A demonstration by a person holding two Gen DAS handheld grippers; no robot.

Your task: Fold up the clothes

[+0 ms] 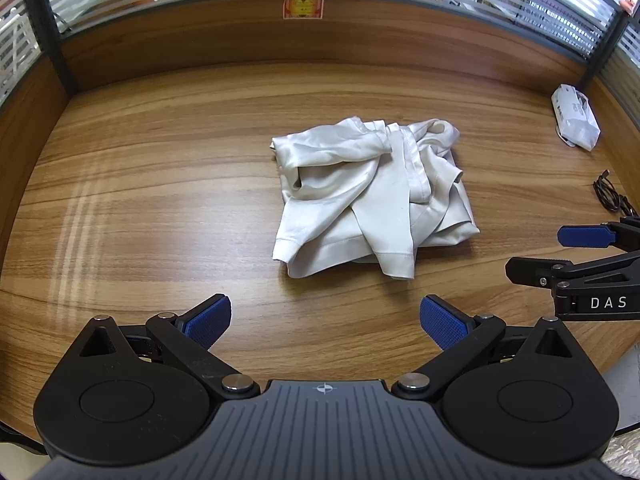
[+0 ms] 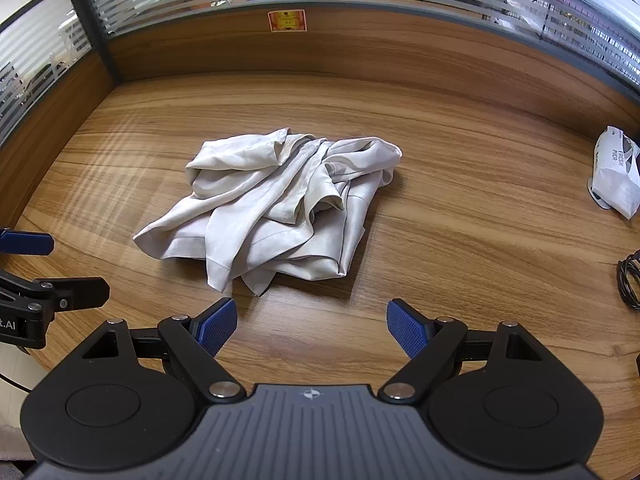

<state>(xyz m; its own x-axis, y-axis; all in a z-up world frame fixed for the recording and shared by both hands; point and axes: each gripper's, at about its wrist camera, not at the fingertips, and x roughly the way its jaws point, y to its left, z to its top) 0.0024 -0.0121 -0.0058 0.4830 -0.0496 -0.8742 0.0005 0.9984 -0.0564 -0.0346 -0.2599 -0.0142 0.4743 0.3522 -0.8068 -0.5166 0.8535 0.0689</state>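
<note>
A crumpled off-white garment (image 1: 368,196) lies in a heap on the wooden desk (image 1: 160,184); it also shows in the right wrist view (image 2: 276,208). My left gripper (image 1: 325,320) is open and empty, hovering over the desk just short of the garment's near hem. My right gripper (image 2: 311,326) is open and empty, also a little short of the garment's near edge. The right gripper's fingers (image 1: 580,236) show at the right edge of the left wrist view. The left gripper's fingers (image 2: 28,242) show at the left edge of the right wrist view.
A white plastic packet (image 1: 576,122) lies at the desk's far right, also in the right wrist view (image 2: 616,172). A black coiled cable (image 1: 612,196) lies near the right edge. A wooden partition with frosted glass (image 1: 320,32) walls the desk's back and sides.
</note>
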